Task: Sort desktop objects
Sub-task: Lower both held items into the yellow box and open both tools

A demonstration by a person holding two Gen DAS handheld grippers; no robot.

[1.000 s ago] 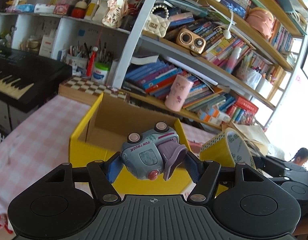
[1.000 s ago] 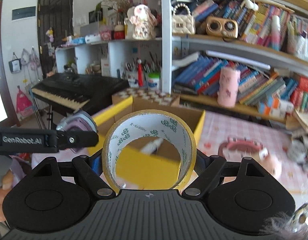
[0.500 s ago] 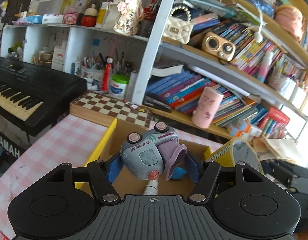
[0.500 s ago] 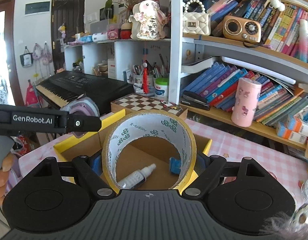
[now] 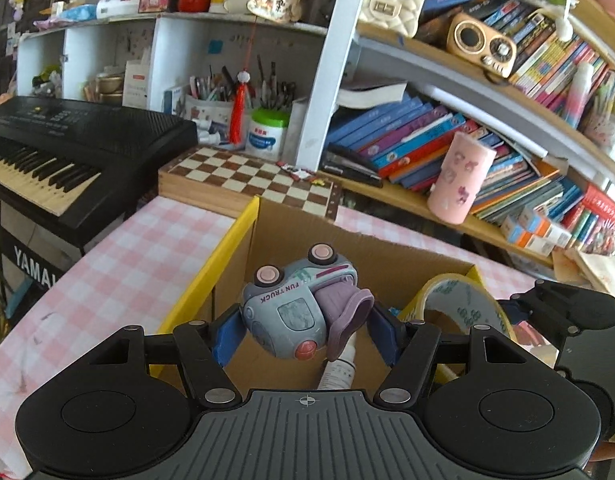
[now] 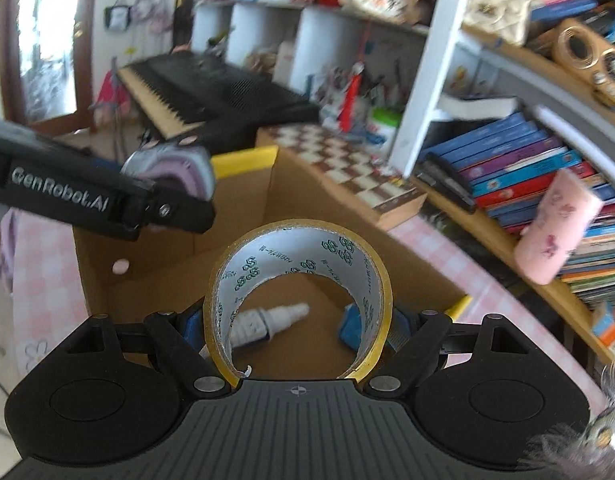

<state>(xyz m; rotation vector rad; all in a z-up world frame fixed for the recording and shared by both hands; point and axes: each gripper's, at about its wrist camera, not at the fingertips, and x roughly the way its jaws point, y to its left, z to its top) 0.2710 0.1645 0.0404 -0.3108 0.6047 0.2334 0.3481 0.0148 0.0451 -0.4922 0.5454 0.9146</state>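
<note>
Left hand-held gripper [image 5: 303, 330]: clamped on the toy truck [image 5: 293, 312], blue pads pressing its two sides; the truck sits tilted, wheels up, over the near left part of the cardboard box [image 5: 387, 248].
Right hand-held gripper [image 6: 297, 326]: clamped across the tape roll [image 6: 299, 280], which stands on edge between the pads, over the near right part of the same box.
Box: open, yellow-edged, on the pink checked table [image 5: 119, 248]; a small white bottle [image 6: 267, 320] and a blue item [image 6: 351, 322] already lie on its floor.
Step in hand: both things look ready to be let go into the box; neither is released yet.
Risk, collision: the two grippers hang close together over one opening, so a sideways drift could knock them against each other and jar a grip.
Risk, truck: its rounded body is pinched on a slant, so it may twist as the pads part and land on the box's left wall rather than inside.
Risk, tape: released on edge it would likely roll, strike the bottle, or tip against the right wall.
Risk, height: a drop from well above the floor could make either thing bounce out.
</note>
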